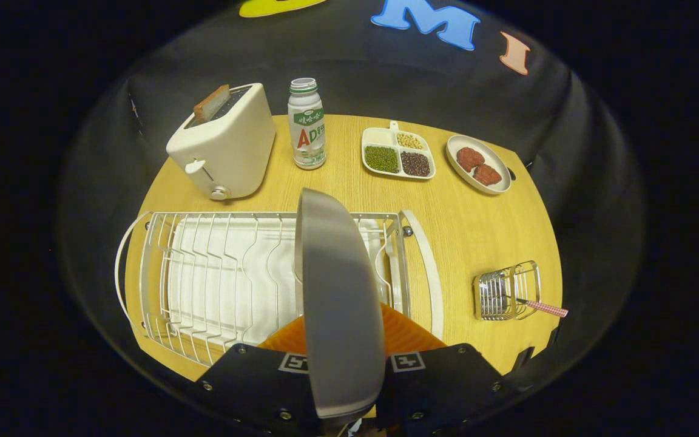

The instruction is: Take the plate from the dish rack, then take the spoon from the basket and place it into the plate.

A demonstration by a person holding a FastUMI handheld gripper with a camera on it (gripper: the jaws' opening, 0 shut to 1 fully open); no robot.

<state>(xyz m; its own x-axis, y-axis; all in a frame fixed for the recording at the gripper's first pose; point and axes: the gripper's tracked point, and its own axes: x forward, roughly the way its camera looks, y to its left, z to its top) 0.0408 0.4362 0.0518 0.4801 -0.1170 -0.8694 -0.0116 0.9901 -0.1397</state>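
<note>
Between the fingers of the gripper (343,364), a grey plate (337,291) is pinched on edge, one finger pressed against each face, and it is held upright above the dish rack (228,279). That white wire rack is seen just beyond the fingers, set on a white drip tray along the near edge of the round wooden table (465,224). Near the table's near right edge, a small wire basket (507,291) is found, well apart from the rack, with the spoon (543,308) lying in it, its checked handle sticking out to the right. Farther back, toward the far left edge, a cream toaster (228,145) is placed with a slice of bread (211,103) standing in its slot. Just beside it, a capless plastic bottle (307,124) is stood upright. At the far right edge, a divided dish (397,153) of beans and an oval dish (478,164) bearing two reddish patties are set side by side.
</note>
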